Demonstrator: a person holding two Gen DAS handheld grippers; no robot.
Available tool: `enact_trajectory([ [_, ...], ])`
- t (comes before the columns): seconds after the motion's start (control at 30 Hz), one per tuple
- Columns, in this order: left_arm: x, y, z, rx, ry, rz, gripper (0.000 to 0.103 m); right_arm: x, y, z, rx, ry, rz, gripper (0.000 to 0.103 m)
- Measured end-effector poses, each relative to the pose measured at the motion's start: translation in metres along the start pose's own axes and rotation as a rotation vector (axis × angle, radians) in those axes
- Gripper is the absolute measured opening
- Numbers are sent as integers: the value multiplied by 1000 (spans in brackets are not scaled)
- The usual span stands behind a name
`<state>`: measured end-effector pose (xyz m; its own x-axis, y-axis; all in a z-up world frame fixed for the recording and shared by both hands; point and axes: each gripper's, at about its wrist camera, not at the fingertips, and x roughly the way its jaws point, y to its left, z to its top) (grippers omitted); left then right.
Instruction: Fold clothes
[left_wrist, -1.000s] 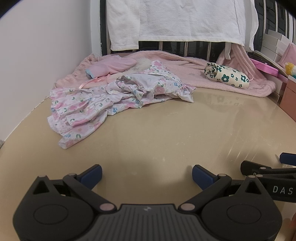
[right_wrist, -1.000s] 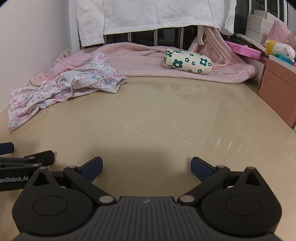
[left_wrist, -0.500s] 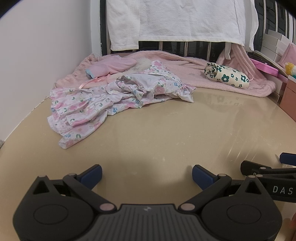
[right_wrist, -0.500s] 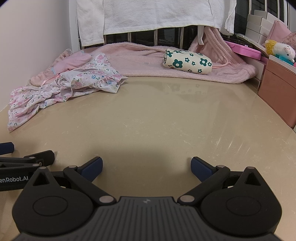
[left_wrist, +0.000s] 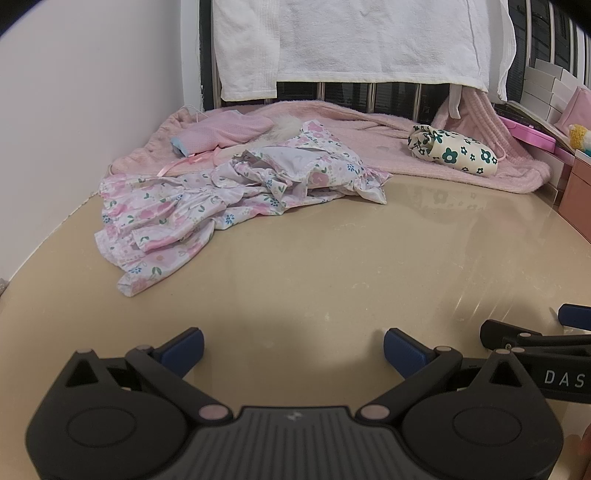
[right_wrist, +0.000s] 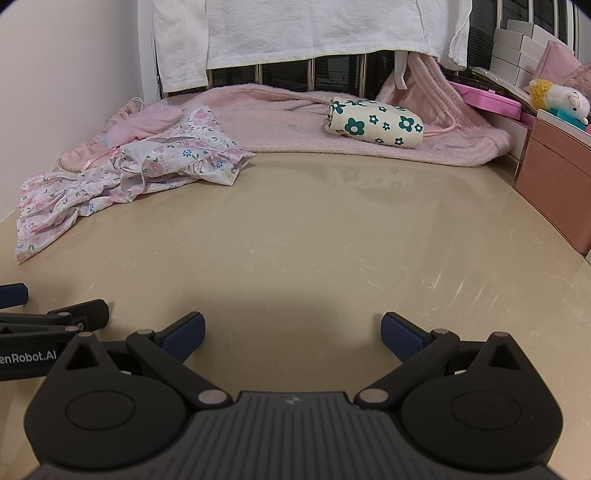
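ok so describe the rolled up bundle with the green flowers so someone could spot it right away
Find the pink fleece blanket spread along the far edge of the beige table, below the hanging white towel. On its right half lies the rolled cream bundle. Its big dark green flowers set it apart from the crumpled pink floral dress at the left.

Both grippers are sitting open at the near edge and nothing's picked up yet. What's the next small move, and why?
Probably reach the left gripper forward and left to the near hem of the crumpled floral dress. Both it and the right gripper are open and empty over bare table, and the dress lies bunched on the left gripper's side, needing to be spread before folding.
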<state>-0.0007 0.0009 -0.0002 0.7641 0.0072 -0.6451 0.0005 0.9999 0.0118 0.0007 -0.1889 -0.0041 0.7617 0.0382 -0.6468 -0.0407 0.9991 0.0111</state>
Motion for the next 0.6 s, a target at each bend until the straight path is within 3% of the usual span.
enact_trajectory([
  [0.6, 1, -1, 1, 0, 0, 1, 103, 0, 0, 0, 0, 0, 0, 102],
])
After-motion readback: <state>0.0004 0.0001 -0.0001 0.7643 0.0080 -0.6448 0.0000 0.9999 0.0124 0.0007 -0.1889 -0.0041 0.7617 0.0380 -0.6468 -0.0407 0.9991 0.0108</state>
